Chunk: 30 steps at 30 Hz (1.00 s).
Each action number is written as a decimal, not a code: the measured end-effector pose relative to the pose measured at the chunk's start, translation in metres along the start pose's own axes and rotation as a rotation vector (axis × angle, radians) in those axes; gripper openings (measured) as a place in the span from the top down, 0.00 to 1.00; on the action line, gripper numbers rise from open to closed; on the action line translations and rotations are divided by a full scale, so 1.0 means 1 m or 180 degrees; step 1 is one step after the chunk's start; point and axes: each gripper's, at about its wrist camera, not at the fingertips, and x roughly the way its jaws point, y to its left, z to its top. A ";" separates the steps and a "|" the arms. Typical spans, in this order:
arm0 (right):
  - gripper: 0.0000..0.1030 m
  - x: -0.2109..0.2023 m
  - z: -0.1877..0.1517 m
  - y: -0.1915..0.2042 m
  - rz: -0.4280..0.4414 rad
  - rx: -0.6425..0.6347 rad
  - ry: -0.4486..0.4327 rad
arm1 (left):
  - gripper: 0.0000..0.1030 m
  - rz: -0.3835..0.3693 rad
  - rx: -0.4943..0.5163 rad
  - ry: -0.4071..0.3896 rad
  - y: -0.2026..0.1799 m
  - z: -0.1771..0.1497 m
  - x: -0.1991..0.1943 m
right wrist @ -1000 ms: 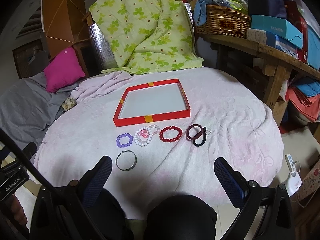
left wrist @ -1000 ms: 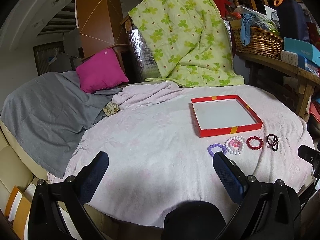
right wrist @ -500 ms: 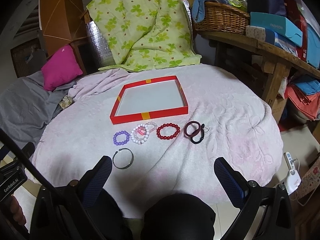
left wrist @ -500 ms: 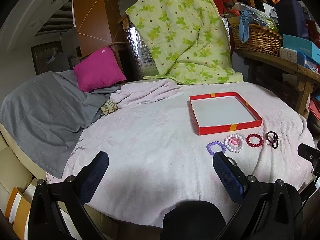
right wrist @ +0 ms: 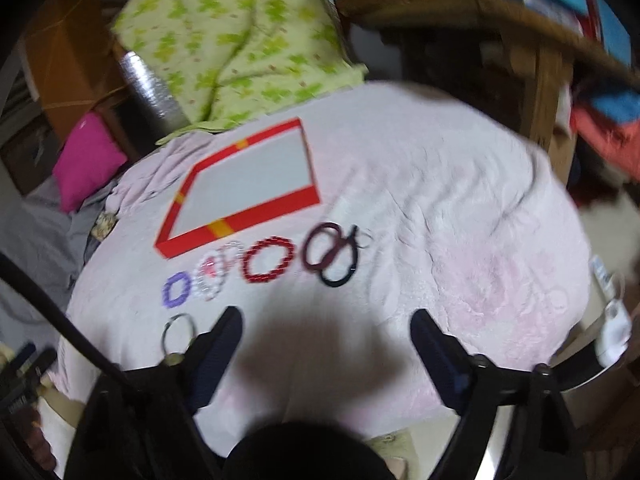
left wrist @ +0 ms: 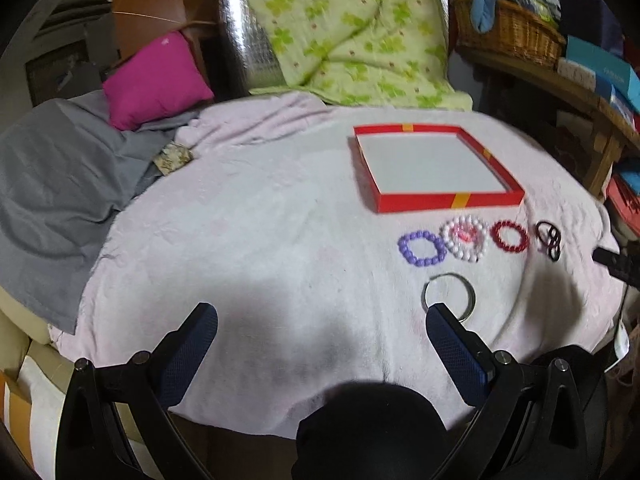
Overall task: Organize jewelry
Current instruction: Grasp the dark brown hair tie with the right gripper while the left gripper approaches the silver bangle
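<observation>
A shallow red box [left wrist: 448,200] [right wrist: 264,216] with a white floor lies empty on the pink-covered table [left wrist: 260,240]. In front of it lies a row: purple bead bracelet [left wrist: 422,249] [right wrist: 176,290], white and pink bead bracelet [left wrist: 465,238] [right wrist: 212,278], red bead bracelet [left wrist: 509,236] [right wrist: 269,260], dark hair ties [left wrist: 549,239] [right wrist: 332,256]. A thin metal bangle [left wrist: 450,294] [right wrist: 178,330] lies nearer. My left gripper [left wrist: 322,318] stands open over bare cloth, its right finger beside the bangle. My right gripper [right wrist: 326,320] hovers just short of the hair ties, its jaws closing with nothing between them.
A green floral quilt [left wrist: 352,32] hangs behind the table, a pink cushion [left wrist: 156,80] and grey cloth [left wrist: 52,184] lie at the left. A wooden bench [left wrist: 560,84] with a wicker basket [left wrist: 512,32] and boxes stands at the right. The right view is motion-blurred.
Both grippers have dropped closer to the table and the jewelry row. The right gripper has rolled, tilting its view, and its fingers stand narrower than before.
</observation>
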 end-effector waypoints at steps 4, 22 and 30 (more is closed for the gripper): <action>0.28 0.038 0.013 -0.013 0.0137 0.0172 0.0200 | 0.00 -0.0041 0.0134 0.0165 -0.012 0.000 0.022; 0.86 0.091 0.032 -0.029 0.0356 0.0429 0.0255 | 0.00 -0.0643 0.0202 0.0846 -0.054 0.015 0.096; 0.86 0.087 0.024 -0.055 0.0629 0.0704 0.0283 | 0.00 -0.0607 0.0246 0.1097 -0.077 0.011 0.124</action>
